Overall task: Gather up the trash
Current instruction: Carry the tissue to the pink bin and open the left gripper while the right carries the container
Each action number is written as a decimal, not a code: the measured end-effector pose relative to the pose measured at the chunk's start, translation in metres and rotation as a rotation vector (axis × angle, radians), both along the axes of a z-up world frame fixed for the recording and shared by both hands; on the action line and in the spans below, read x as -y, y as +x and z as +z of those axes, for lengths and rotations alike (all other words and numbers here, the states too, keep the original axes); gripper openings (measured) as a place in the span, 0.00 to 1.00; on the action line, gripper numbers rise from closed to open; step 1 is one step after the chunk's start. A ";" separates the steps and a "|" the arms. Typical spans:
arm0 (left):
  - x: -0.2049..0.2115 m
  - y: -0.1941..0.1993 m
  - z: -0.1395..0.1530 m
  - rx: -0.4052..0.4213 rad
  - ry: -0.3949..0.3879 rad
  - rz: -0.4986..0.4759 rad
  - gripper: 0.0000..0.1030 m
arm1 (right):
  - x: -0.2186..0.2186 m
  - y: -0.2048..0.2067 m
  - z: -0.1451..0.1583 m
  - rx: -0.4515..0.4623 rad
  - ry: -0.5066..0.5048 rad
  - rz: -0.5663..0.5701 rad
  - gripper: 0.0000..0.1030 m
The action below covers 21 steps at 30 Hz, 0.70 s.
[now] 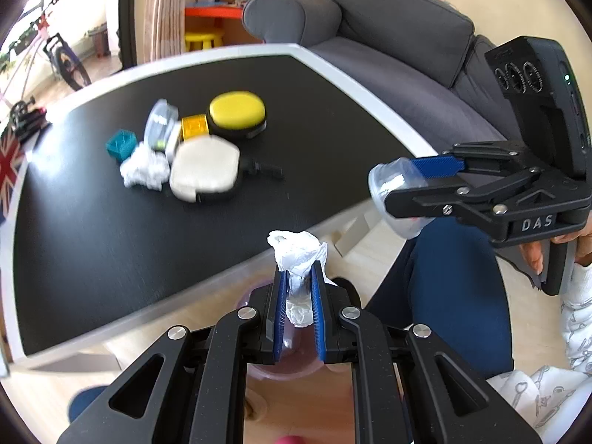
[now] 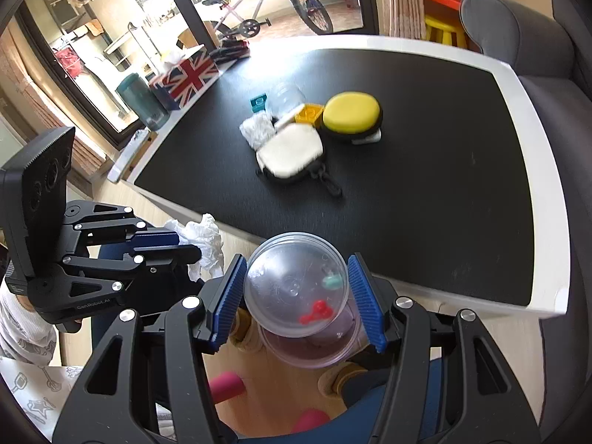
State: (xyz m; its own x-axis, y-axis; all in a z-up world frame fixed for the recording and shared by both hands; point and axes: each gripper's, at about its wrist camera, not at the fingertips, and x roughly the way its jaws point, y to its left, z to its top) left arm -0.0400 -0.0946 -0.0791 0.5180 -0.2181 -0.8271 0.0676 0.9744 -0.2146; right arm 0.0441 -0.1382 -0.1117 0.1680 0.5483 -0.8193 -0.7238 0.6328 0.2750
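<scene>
Left gripper (image 1: 299,288) is clamped on a crumpled white tissue (image 1: 298,255) off the black table's (image 1: 92,259) near edge; right gripper (image 2: 296,296) grips a clear plastic cup (image 2: 296,285) beside it; another tissue wad (image 1: 144,168) lies on the table

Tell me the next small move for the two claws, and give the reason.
Probably lower both over the clear bin below and release. The left claw is shut on a crumpled tissue, the right claw on a clear plastic cup, both past the table edge.
</scene>
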 end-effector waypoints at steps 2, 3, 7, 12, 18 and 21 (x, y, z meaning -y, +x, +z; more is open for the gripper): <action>0.002 -0.005 -0.010 -0.016 -0.006 -0.001 0.12 | 0.003 -0.003 -0.007 -0.011 -0.002 -0.005 0.55; 0.003 -0.006 -0.016 -0.026 -0.011 -0.001 0.12 | 0.004 -0.005 -0.010 -0.015 -0.005 -0.007 0.55; 0.006 -0.010 -0.030 -0.045 -0.030 0.004 0.12 | 0.008 -0.014 -0.019 -0.022 -0.006 -0.010 0.55; 0.010 -0.013 -0.036 -0.046 -0.047 -0.002 0.15 | 0.012 -0.018 -0.023 -0.022 -0.002 -0.015 0.55; 0.010 -0.013 -0.033 -0.023 -0.070 0.014 0.78 | 0.013 -0.019 -0.023 -0.024 0.006 -0.015 0.55; 0.005 -0.013 -0.030 -0.002 -0.064 0.059 0.90 | 0.013 -0.019 -0.024 -0.024 0.007 -0.013 0.55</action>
